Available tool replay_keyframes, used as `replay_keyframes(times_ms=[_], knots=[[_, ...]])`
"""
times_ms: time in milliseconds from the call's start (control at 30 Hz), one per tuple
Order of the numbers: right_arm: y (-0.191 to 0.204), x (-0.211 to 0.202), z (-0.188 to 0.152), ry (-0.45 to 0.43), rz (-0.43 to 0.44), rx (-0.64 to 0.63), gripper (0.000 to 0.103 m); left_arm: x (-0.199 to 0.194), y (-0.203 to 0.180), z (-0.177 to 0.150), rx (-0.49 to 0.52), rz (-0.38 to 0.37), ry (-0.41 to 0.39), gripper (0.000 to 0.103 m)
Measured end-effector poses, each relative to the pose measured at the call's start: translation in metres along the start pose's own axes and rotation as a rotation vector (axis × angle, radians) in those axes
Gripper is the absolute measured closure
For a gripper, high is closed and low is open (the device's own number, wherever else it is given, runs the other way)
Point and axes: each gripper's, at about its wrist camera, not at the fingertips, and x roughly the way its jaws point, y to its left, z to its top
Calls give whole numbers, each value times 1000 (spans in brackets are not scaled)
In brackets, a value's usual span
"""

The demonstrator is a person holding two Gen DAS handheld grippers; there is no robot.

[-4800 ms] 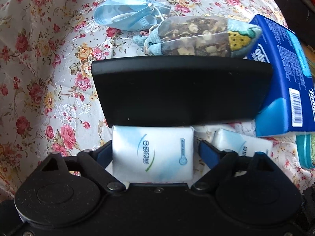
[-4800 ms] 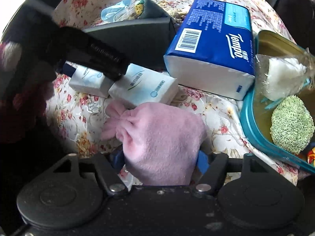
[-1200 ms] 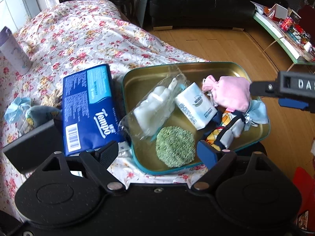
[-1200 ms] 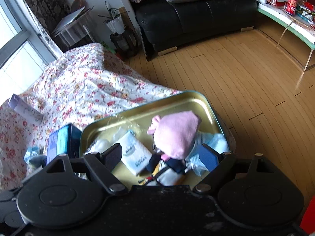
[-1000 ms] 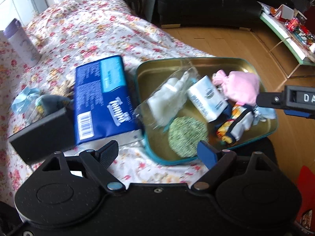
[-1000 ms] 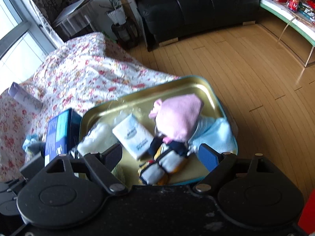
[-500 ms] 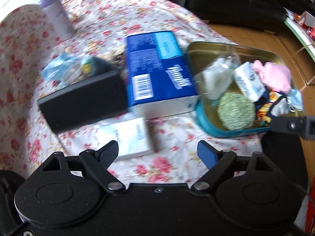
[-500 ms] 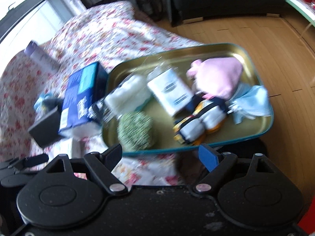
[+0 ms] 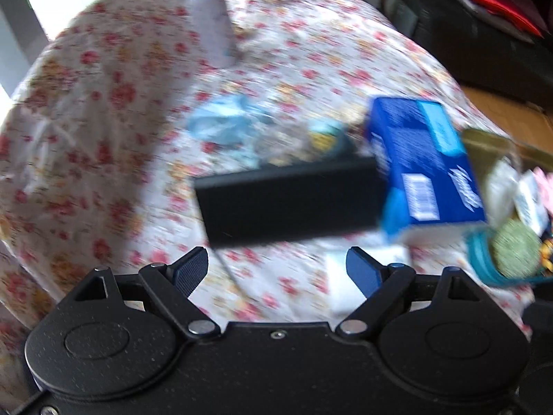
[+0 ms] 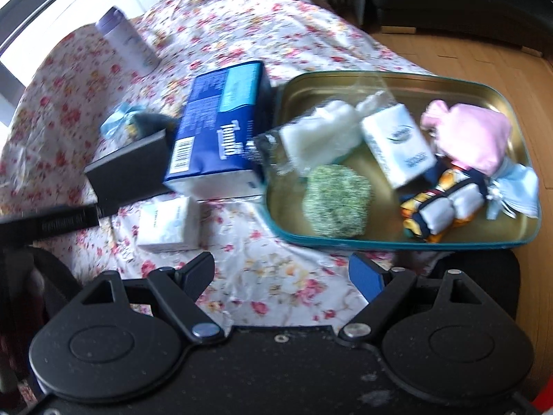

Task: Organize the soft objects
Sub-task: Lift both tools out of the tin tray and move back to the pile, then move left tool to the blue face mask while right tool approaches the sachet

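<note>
Done: my tray [image 10: 397,83] holds the pink pouch [image 10: 473,138], tissue pack [image 10: 397,145], green scrubber [image 10: 337,200] and rolled socks [image 10: 442,207].
Left: small white pack [image 10: 169,221], blue mask [image 9: 221,124], on the floral cloth [image 10: 262,276].
Jaws: left gripper [image 9: 276,269] and right gripper [image 10: 281,273] both apart, empty.

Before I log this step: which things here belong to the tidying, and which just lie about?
Job: gold tray, pink pouch, green scrubber, small tissue pack, blue tissue pack.
Lying about: black box, purple-capped bottle.
</note>
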Motion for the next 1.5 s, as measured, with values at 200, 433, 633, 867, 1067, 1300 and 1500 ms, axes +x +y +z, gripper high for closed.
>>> replay_keyframes(times_ms=[200,433,633,867,1067,1300,1500], knots=[[30,7,11,10,8,-63,18,5,38,23,-75,26,-34,20],[62,15,31,5,25,-120,18,13,66,58,-102,93,-89,19],[83,21,48,4,35,-161,18,34,84,83,-142,130,-97,19],[106,28,66,0,43,-199,18,72,86,105,-131,162,-73,19],[127,41,82,2,46,-218,18,107,88,130,-165,128,-33,19],[150,58,97,9,66,-225,18,136,92,125,-110,163,-24,19],[168,82,115,18,75,-216,18,143,103,129,-152,110,-38,19]])
